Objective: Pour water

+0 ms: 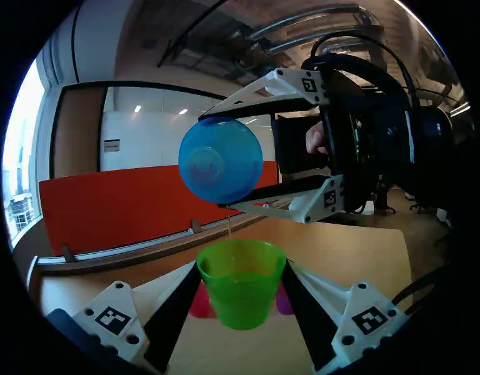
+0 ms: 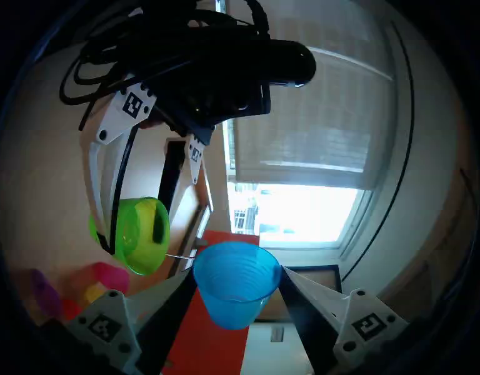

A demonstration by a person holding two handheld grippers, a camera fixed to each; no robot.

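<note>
above, blue cup [image 1: 220,160] feeds green cup [image 1: 241,284]

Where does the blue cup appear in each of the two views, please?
Left gripper view: blue cup upper centre, tipped, between the tongs of the right gripper.
Right gripper view: blue cup bottom centre, between the near tongs.
Shared landmark: the green cup, lower centre there, left of centre here.

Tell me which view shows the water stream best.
The left gripper view: the thin water stream falls from the blue cup into the green cup. The right gripper view shows it as a faint, short line between the cups.
</note>
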